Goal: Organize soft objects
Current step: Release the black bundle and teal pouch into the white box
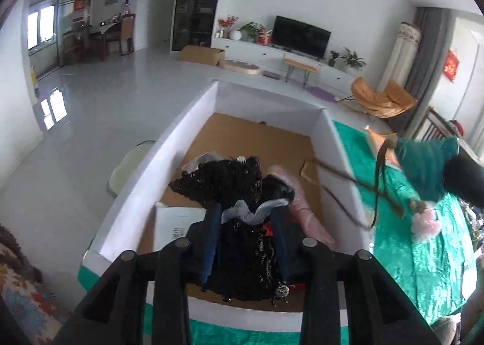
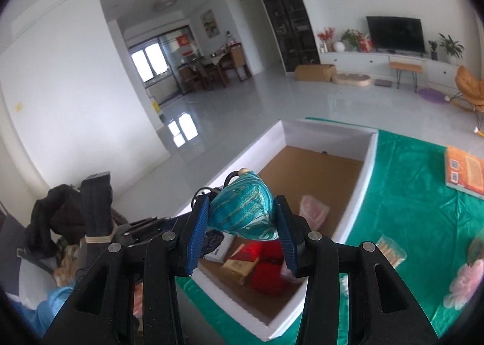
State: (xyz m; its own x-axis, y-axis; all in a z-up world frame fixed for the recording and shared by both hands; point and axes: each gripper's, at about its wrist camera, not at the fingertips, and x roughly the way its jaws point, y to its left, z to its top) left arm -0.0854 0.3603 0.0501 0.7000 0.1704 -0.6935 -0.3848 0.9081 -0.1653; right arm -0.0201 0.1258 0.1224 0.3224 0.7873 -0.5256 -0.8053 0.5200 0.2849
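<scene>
Two tools, left tool [image 1: 246, 242] grasping black sequined garment [image 1: 242, 224], right tool [image 2: 240, 234] grasping teal pouch [image 2: 245, 211], no legible writing.

One white box [image 2: 329, 130], two tongs [image 1: 246, 211] [image 2: 242, 218], one teal pouch [image 2: 245, 211], one black sequined garment [image 1: 224, 184].

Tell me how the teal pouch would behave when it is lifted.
The teal pouch looks soft: it bulges between the right gripper pads, so probably light and squashy. Its cords dangle loosely and may snag on the box wall.
</scene>
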